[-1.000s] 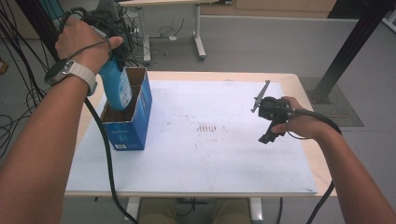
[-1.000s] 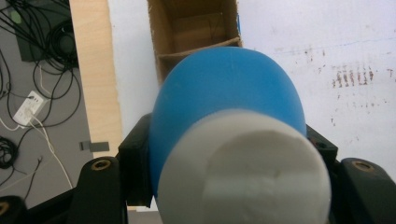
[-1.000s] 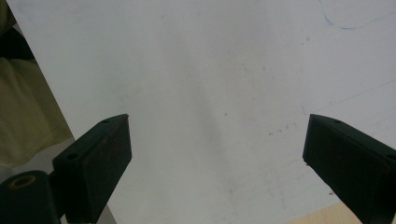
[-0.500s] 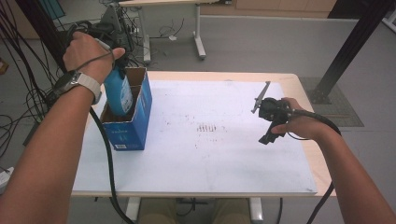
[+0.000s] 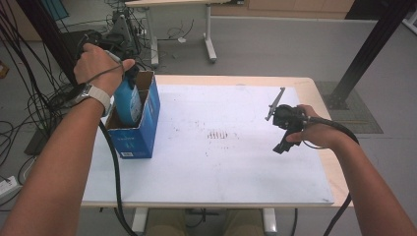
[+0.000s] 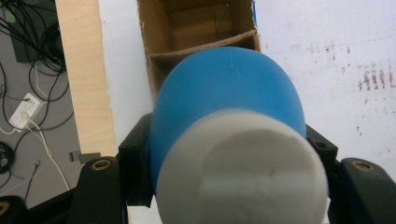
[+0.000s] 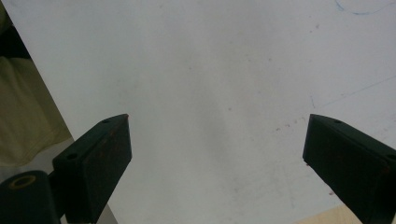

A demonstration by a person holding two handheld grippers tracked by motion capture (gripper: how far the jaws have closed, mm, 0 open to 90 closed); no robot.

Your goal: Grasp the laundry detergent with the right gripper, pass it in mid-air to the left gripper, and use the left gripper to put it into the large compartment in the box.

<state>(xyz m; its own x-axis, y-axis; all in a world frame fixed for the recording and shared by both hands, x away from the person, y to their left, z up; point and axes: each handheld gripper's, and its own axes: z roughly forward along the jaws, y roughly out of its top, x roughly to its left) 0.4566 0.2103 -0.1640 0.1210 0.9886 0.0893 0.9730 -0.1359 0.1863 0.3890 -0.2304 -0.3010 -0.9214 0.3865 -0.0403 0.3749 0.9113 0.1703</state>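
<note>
At left of the high view, the left gripper (image 5: 129, 73) is clamped on a blue bottle (image 5: 129, 102) with a white cap (image 6: 243, 172), held upright and partly inside the open blue cardboard box (image 5: 142, 132) at the table's (image 5: 206, 187) left edge. At right-centre, the right gripper (image 5: 282, 129) hovers over the white tabletop, jaws wide apart, empty.

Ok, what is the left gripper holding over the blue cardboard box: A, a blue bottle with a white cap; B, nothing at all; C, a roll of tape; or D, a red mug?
A: the left gripper is clamped on a blue bottle with a white cap, partly lowered into the cardboard box.
</note>
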